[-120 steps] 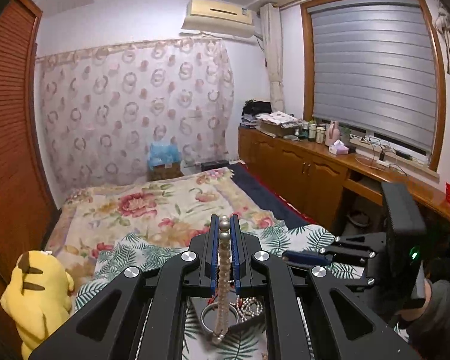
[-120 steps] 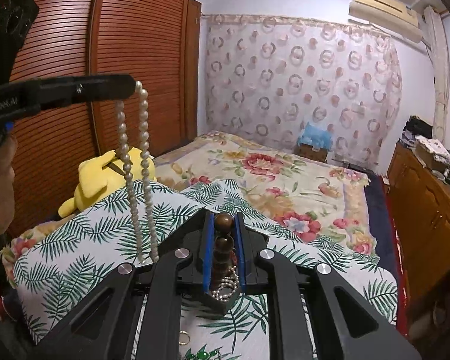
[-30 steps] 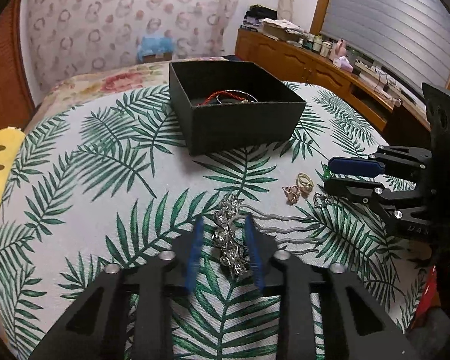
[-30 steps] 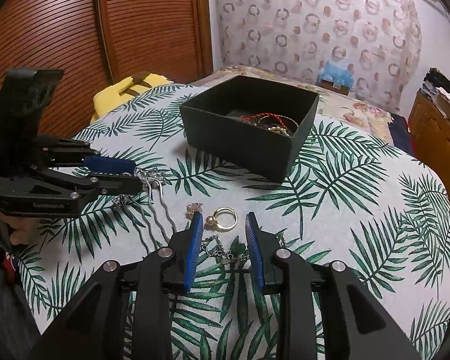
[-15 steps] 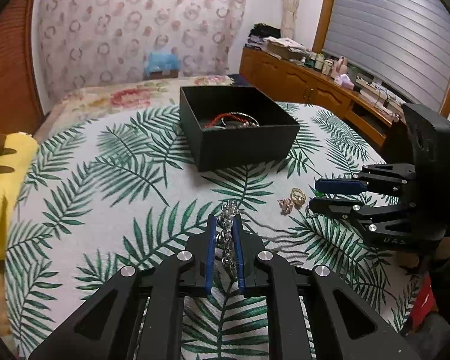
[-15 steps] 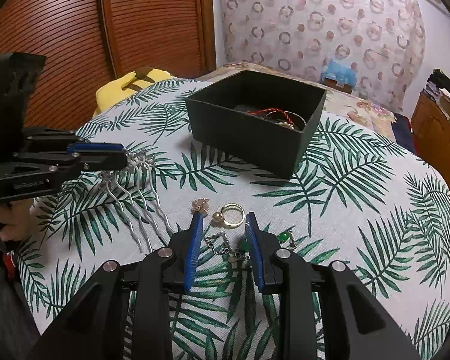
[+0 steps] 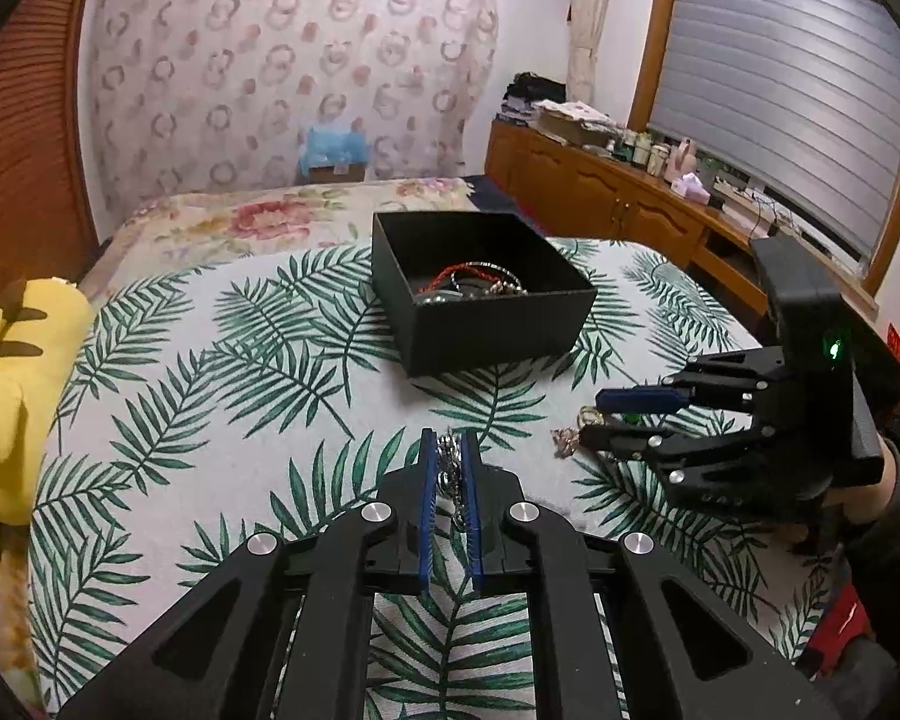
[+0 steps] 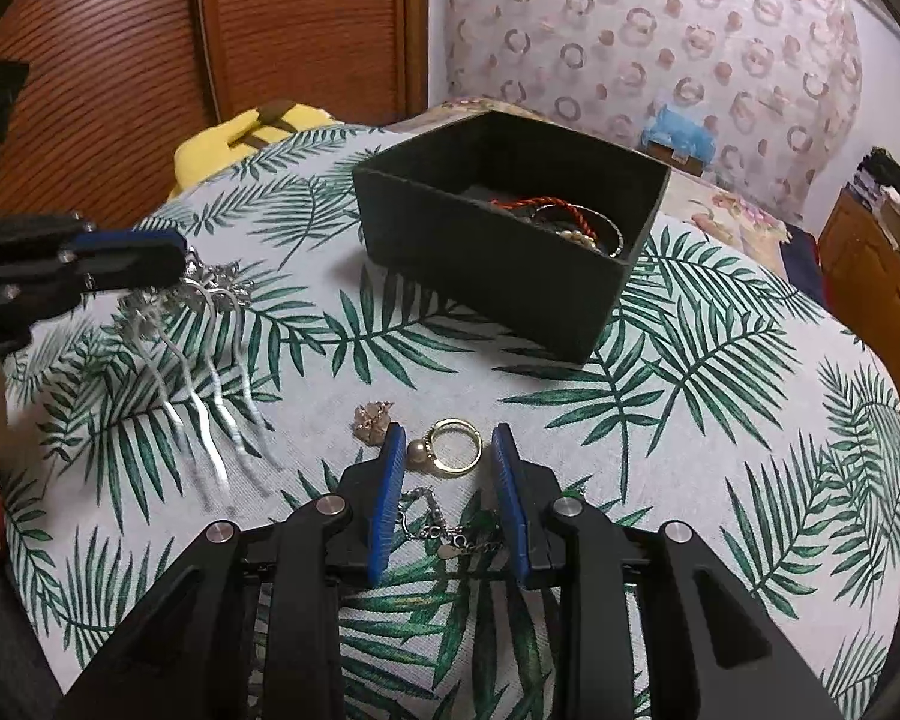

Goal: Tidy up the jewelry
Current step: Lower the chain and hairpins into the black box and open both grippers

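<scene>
The silver hair comb (image 7: 450, 471) is seen in the left wrist view clamped by its ornate head between the blue pads of the left gripper (image 7: 450, 462), whose fingers are drawn narrow around it. The comb is held above the palm-leaf tablecloth (image 7: 222, 372), short of the black jewelry box (image 7: 498, 324). Inside the box a red cord bracelet (image 7: 468, 269) and tangled metal bangles are visible. To the right, the right gripper (image 7: 594, 417) is seen low over the cloth, its fingers parted, with a small rose-gold earring (image 7: 564, 441) just beside its lower fingertip. A yellow plush toy (image 7: 6, 396) is seen at the left edge of the cloth.

In the right wrist view, the right gripper (image 8: 449, 450) is shown with its fingers spread wide and nothing held. A gold ring with a pearl (image 8: 450, 446) lies on the tablecloth (image 8: 750, 420) between the fingertips, and a silver chain (image 8: 444, 531) is seen on the cloth further back between the fingers. The earring (image 8: 373, 420) lies just left of the left fingertip. At the left, the left gripper (image 8: 168, 264) is seen closed on the head of the hair comb (image 8: 204, 336), the wavy prongs hanging down and blurred, clear of the cloth as far as can be told. The jewelry box (image 8: 498, 264) stands beyond, well apart from the comb, with the bracelet (image 8: 540, 207) lying inside. The plush toy (image 8: 240, 138) is partly hidden behind the far edge of the cloth.
</scene>
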`<action>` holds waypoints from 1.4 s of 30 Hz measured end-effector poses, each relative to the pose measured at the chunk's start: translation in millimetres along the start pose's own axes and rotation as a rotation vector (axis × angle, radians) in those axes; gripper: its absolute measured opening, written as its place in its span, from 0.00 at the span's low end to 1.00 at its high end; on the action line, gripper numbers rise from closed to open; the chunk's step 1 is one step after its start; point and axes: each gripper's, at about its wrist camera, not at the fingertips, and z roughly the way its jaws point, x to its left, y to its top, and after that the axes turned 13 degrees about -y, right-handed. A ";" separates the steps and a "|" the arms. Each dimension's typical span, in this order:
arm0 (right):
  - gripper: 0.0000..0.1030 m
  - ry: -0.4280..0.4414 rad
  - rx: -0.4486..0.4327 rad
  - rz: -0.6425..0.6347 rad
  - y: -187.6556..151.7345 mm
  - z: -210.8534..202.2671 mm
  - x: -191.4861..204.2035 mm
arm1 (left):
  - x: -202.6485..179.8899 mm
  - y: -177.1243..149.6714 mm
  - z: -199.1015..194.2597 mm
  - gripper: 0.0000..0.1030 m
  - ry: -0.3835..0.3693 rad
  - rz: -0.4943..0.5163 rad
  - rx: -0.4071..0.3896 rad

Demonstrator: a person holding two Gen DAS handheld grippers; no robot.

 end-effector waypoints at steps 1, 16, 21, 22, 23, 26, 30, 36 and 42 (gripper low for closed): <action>0.26 0.002 0.001 -0.001 -0.4 -0.5 0.0 | -0.9 0.7 -1.0 0.07 0.001 0.003 -0.004; 0.11 0.001 -0.064 0.030 5.7 -21.3 -18.0 | -12.3 21.8 -15.5 0.06 0.014 0.032 -0.076; 0.11 0.002 -0.098 0.020 20.9 -30.1 -27.3 | -14.8 47.4 -17.3 0.06 0.015 0.058 -0.114; 0.11 0.002 -0.110 0.017 26.2 -31.9 -30.3 | -15.4 53.3 -17.2 0.06 0.015 0.064 -0.122; 0.11 0.005 -0.120 0.015 31.1 -33.5 -33.2 | -16.0 59.3 -17.0 0.06 0.015 0.070 -0.132; 0.11 0.011 -0.141 0.016 42.1 -34.6 -41.0 | -15.8 76.0 -13.7 0.06 0.020 0.085 -0.153; 0.11 0.026 -0.144 0.020 60.7 -23.3 -51.2 | -10.0 96.1 -3.0 0.06 0.024 0.088 -0.160; 0.11 0.071 -0.127 0.018 75.8 -1.4 -59.7 | 5.1 118.4 18.5 0.06 0.042 0.075 -0.150; 0.22 0.103 -0.113 0.030 76.4 10.4 -68.5 | 13.5 133.5 37.4 0.06 0.045 0.072 -0.136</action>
